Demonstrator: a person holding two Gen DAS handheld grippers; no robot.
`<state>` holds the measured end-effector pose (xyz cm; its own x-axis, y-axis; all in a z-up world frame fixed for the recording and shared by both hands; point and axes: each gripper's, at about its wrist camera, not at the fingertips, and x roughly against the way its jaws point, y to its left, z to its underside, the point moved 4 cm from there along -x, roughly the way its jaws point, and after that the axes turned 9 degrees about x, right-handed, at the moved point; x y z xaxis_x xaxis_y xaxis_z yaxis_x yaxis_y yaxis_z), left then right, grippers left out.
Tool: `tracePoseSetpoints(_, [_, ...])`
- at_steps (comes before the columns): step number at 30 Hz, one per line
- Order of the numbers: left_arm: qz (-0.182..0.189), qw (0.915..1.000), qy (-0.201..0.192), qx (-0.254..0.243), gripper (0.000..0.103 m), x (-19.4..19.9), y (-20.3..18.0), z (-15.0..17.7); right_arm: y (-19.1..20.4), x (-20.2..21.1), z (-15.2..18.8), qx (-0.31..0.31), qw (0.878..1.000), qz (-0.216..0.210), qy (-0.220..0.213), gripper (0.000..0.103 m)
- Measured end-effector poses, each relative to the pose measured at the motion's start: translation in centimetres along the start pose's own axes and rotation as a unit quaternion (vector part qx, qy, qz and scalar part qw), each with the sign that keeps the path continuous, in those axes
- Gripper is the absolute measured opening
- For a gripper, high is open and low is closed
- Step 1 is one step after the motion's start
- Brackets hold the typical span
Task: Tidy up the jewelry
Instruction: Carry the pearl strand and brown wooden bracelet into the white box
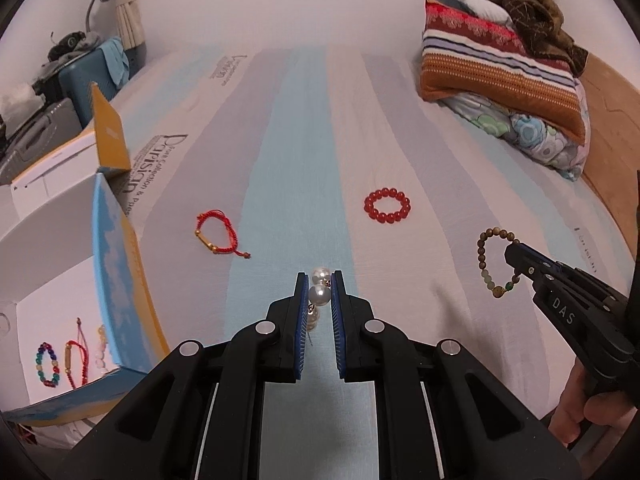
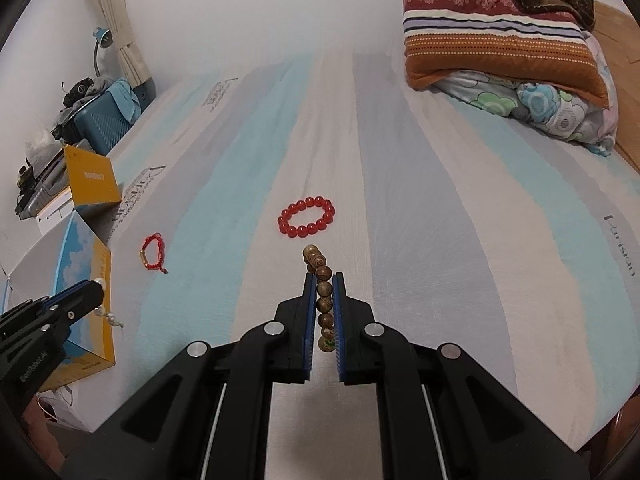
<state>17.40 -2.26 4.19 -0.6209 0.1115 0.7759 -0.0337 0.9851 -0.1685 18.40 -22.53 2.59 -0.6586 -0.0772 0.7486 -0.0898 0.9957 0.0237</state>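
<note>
left gripper [image 1: 320, 280]: clamped on a pearl bracelet [image 1: 320, 294], held above the bed [image 1: 288, 160]
right gripper [image 2: 324, 280]: clamped on a wooden bead bracelet [image 2: 322, 288]; loop hangs clear of the sheet
red bead bracelet [image 1: 387, 205]: flat on the bed, between the two grippers and further out
red cord bracelet [image 1: 218, 234]: on the bed, left side, near the box
box [image 1: 116, 264]: open at the bed's left edge; three bracelets [image 1: 68, 356] lie inside
pillow [image 1: 496, 68]: far right corner, on folded bedding
</note>
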Motion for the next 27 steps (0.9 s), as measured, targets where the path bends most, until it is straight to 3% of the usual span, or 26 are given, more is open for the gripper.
tracePoseSetpoints(13, [-0.004,0.9997,-0.021,0.012,0.011,3.4,2.6,-0.4,2.6,1.6,-0.8,0.003,1.0,-0.004,-0.014,0.007])
tracePoseSetpoints(27, [-0.028,0.9948,-0.059,0.078,0.011,8.1,11.2,-1.5,10.5,2.3,-2.7,0.043,0.998,-0.042,-0.033,0.007])
